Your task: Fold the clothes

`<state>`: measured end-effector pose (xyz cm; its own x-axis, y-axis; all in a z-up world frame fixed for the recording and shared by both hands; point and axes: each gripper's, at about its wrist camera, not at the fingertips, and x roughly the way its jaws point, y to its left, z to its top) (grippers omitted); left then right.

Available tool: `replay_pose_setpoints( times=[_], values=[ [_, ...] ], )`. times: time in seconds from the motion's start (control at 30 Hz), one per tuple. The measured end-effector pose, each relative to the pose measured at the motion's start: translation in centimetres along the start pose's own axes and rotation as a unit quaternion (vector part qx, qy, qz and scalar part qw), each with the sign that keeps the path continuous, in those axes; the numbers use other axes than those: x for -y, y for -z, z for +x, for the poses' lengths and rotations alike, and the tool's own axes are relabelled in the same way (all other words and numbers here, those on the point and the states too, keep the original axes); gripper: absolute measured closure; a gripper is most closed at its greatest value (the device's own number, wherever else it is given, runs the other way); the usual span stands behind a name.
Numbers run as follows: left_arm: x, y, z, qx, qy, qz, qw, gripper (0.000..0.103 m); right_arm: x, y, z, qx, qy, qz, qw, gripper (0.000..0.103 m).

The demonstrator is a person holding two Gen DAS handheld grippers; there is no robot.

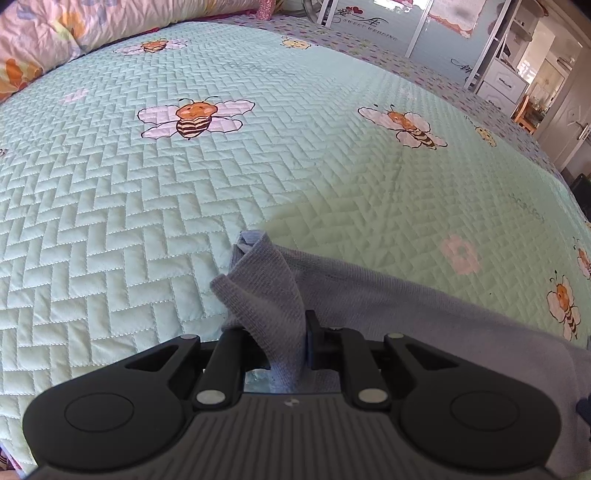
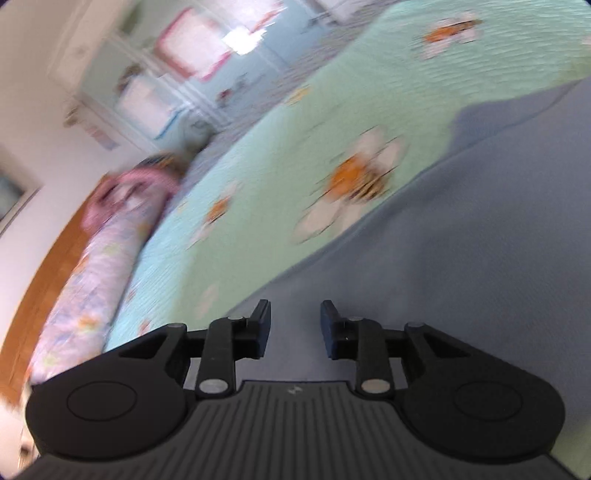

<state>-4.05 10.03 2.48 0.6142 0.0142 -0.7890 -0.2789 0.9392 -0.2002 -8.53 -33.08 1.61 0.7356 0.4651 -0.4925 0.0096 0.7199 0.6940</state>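
Garment: a grey-blue knit top [image 1: 388, 295] lies on the bed's quilted bee-print cover [image 1: 184, 206], toward the near edge and your right in the left wrist view; in the right wrist view the same cloth [image 2: 461, 251] fills the lower right of the frame.

Left gripper [image 1: 280, 332]: your jaws are pinching a bunched strip of the knit, apparently a sleeve or a hem end. The cloth rises in a peak in front of the jaws and trails off to the right.

Right gripper [image 2: 295, 325]: jaws spread, nothing between them, hanging over the flat cloth. This view is heavily blurred, so I cannot tell whether the tips touch it.

Handling: judged soft, light and limp. It will sag and stretch from a single pinch and will not hold a crease unaided. The quilted cover may drag on it.

Where to take hold: grip at a seam, cuff or corner, through both layers. A mid-panel pinch would likely gather only the top layer.

Surroundings: floral bedding [image 1: 44, 33] lies along the far left edge of the bed.
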Motion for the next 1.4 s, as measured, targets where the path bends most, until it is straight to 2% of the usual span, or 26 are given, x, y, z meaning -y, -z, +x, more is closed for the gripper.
replay_pose_setpoints(
  times=[0.07, 0.17, 0.27, 0.3, 0.33, 0.4, 0.47, 0.53, 0.57, 0.6, 0.7, 0.83, 0.9, 0.93, 0.97, 1.03, 1.13, 1.27, 1.4],
  values=[
    [0.1, 0.0, 0.0, 0.001, -0.004, 0.001, 1.0000, 0.089, -1.2, 1.6, -0.2, -0.017, -0.020, -0.025, 0.999, 0.071],
    [0.4, 0.1, 0.0, 0.003, -0.011, 0.005, 0.9999, 0.089, -1.6, 3.2, 0.9, -0.054, -0.018, -0.050, 0.997, 0.071],
    [0.6, 0.2, 0.1, 0.005, -0.017, 0.010, 0.9998, 0.089, -0.1, 3.4, 1.5, -0.057, -0.025, -0.021, 0.998, 0.085],
    [0.7, 0.2, 0.1, 0.005, -0.019, 0.011, 0.9997, 0.089, -0.1, 3.1, 1.3, -0.060, -0.025, -0.016, 0.998, 0.085],
    [0.7, 0.2, 0.2, 0.005, -0.020, 0.011, 0.9997, 0.089, -0.2, 2.9, 1.1, -0.060, -0.026, -0.015, 0.998, 0.083],
    [0.8, 0.2, 0.2, 0.004, -0.022, 0.012, 0.9997, 0.089, -1.3, 2.9, -0.4, -0.045, -0.033, -0.037, 0.998, 0.072],
    [0.8, 0.2, 0.3, 0.004, -0.025, 0.012, 0.9996, 0.089, -2.0, 3.4, -1.1, -0.035, -0.052, -0.050, 0.997, 0.067],
    [1.0, 0.2, 0.4, 0.004, -0.028, 0.014, 0.9995, 0.089, -1.1, 4.0, -0.5, -0.055, -0.052, -0.031, 0.997, 0.061],
    [1.0, 0.2, 0.4, 0.005, -0.028, 0.016, 0.9995, 0.089, -0.7, 4.3, -0.3, -0.063, -0.051, -0.024, 0.996, 0.062],
    [1.0, 0.3, 0.4, 0.005, -0.028, 0.018, 0.9994, 0.089, -0.5, 4.4, -0.5, -0.063, -0.048, -0.024, 0.997, 0.072],
    [1.0, 0.3, 0.5, 0.005, -0.028, 0.020, 0.9994, 0.089, -0.8, 4.5, -1.1, -0.063, -0.035, -0.036, 0.997, 0.070],
    [0.9, 0.1, 0.6, 0.005, -0.028, 0.021, 0.9994, 0.089, -2.7, 4.8, -2.3, -0.045, -0.058, -0.082, 0.994, 0.059],
    [0.9, 0.1, 0.6, 0.006, -0.029, 0.022, 0.9993, 0.089, -2.5, 5.2, -1.4, -0.063, -0.061, -0.074, 0.993, 0.048],
    [1.0, 0.2, 0.6, 0.006, -0.030, 0.023, 0.9993, 0.089, -2.0, 5.5, -0.7, -0.075, -0.053, -0.065, 0.994, 0.049],
    [1.0, 0.2, 0.7, 0.006, -0.029, 0.024, 0.9993, 0.089, -1.7, 5.7, -0.4, -0.071, -0.054, -0.063, 0.994, 0.053],
    [0.8, 0.1, 0.7, 0.004, -0.024, 0.018, 0.9995, 0.089, -1.6, 5.9, -0.3, -0.070, -0.054, -0.062, 0.994, 0.053],
    [-0.3, -0.1, 0.7, 0.004, -0.003, -0.023, 0.9997, 0.089, -2.1, 5.6, -1.1, -0.071, -0.056, -0.054, 0.994, 0.052],
    [-2.0, 0.1, 0.1, 0.013, 0.035, -0.083, 0.9958, 0.089, -1.5, 5.8, -2.8, -0.059, -0.078, -0.020, 0.995, 0.052],
    [-1.1, 0.4, -1.9, 0.043, 0.029, -0.085, 0.9950, 0.090, -0.4, 6.4, -4.8, -0.043, -0.079, 0.004, 0.996, 0.052]
  ],
)
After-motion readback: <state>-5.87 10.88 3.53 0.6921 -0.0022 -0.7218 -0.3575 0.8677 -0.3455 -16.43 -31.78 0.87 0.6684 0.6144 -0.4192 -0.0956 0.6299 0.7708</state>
